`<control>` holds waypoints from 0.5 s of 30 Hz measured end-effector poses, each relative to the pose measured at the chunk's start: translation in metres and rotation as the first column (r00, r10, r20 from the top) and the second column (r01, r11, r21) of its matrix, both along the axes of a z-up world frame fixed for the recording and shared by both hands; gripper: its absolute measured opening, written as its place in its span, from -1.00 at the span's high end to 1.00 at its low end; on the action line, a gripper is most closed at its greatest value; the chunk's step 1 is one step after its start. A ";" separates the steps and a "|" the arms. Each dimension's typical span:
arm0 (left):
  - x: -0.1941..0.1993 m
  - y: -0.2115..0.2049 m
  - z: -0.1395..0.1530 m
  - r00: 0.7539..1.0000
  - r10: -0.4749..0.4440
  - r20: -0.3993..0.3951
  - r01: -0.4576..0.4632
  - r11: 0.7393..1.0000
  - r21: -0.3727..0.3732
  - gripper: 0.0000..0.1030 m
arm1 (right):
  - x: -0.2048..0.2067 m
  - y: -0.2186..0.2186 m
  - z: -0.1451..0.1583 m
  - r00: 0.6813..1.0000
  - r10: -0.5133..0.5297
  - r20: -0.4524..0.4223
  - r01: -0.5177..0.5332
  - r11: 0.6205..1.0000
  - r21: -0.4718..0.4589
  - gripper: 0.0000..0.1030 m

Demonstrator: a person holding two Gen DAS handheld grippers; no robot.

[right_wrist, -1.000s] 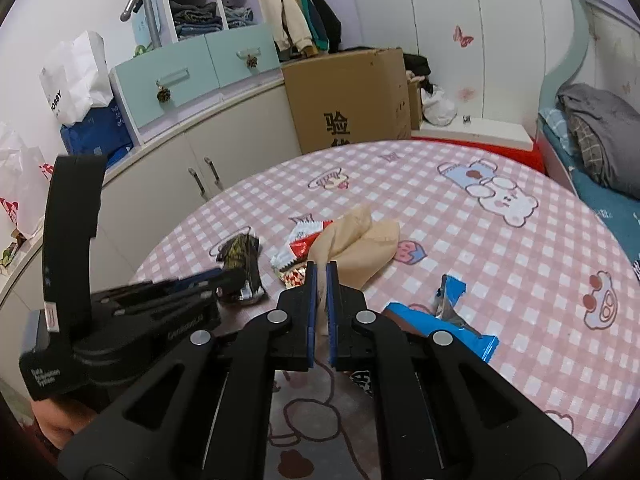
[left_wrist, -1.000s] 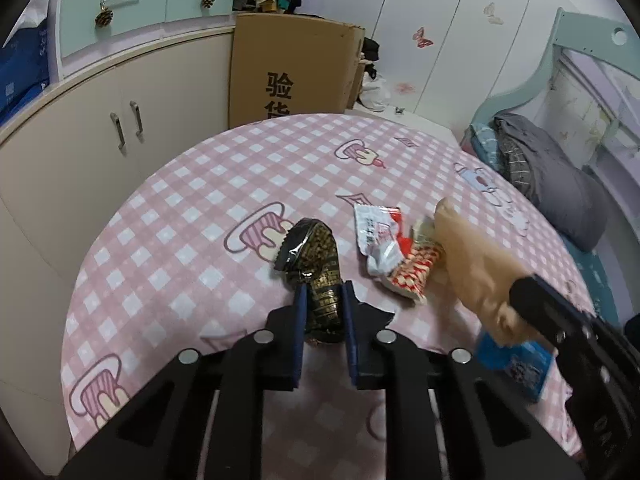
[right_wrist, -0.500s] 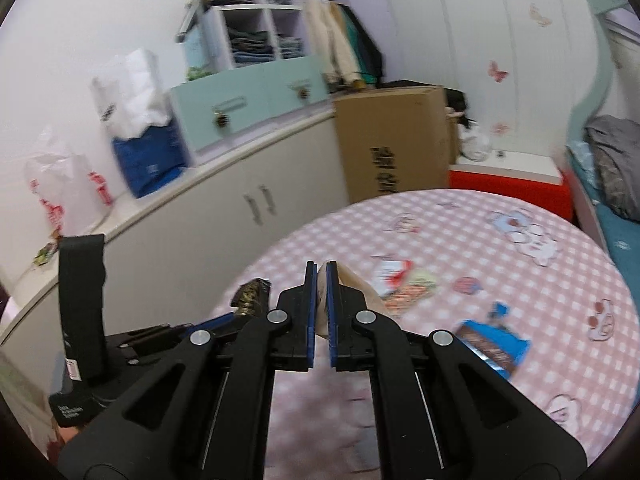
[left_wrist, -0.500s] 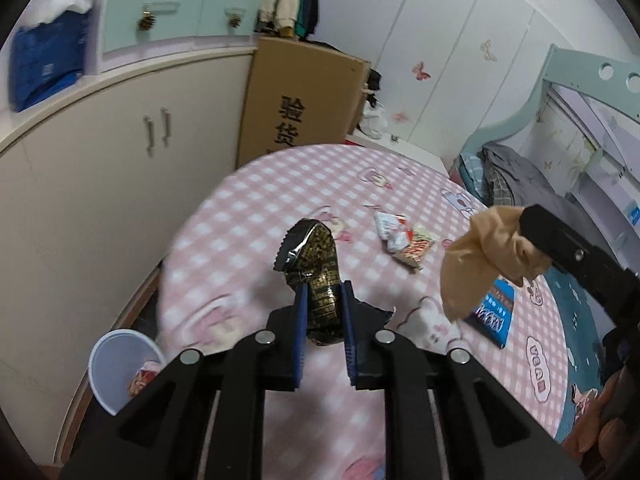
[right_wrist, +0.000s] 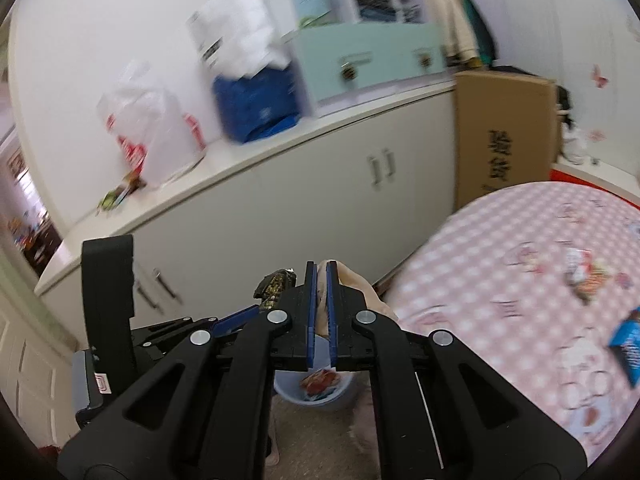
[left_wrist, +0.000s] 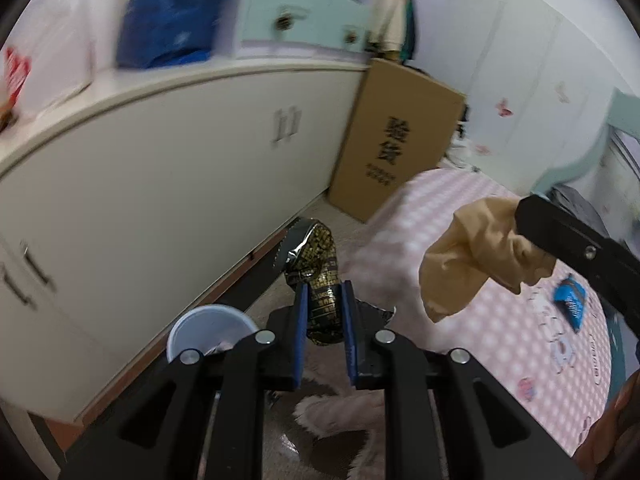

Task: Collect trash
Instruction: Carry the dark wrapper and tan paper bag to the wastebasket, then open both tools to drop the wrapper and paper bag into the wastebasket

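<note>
My left gripper is shut on a black and gold foil wrapper and holds it in the air above the floor beside the table. My right gripper is shut on a crumpled tan paper napkin, whose edge shows behind its fingers. A pale blue trash bin stands on the floor below both grippers; in the right wrist view the bin holds a red wrapper. A blue wrapper and a red and white wrapper lie on the pink checked table.
A long white cabinet runs along the wall to the left, close to the bin. A tall cardboard box leans at its far end. Plastic bags sit on the cabinet top. A bed lies beyond the table.
Both grippers have swung left off the table with their trash, from over the tabletop to above the floor and the blue bin. Both stay shut on what they hold.
</note>
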State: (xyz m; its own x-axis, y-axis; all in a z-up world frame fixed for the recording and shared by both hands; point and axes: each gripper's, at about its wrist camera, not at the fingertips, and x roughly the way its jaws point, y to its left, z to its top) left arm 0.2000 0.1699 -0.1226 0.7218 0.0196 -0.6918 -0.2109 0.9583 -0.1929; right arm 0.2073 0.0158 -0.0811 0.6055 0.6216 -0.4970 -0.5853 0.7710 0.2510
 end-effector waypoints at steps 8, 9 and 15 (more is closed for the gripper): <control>-0.009 0.079 -0.041 0.988 0.132 -0.079 -0.134 0.991 -0.028 0.70 | 0.012 0.085 -0.042 0.994 0.096 -0.061 -0.100 0.993 -0.069 0.90; -0.010 0.089 -0.048 0.984 0.152 -0.092 -0.154 0.988 -0.022 0.70 | 0.015 0.095 -0.049 0.992 0.104 -0.074 -0.110 0.991 -0.078 0.90; -0.011 0.134 -0.084 0.958 0.231 -0.171 -0.242 0.969 -0.048 0.70 | 0.035 0.143 -0.092 0.981 0.159 -0.115 -0.169 0.982 -0.085 0.89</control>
State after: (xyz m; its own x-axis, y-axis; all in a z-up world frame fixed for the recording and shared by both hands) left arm 0.1892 0.3038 -0.2064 0.5793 0.1252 -0.8055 -0.4642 0.8629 -0.1997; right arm 0.2427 0.1590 -0.1727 0.4391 0.6554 -0.6145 -0.6797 0.6897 0.2498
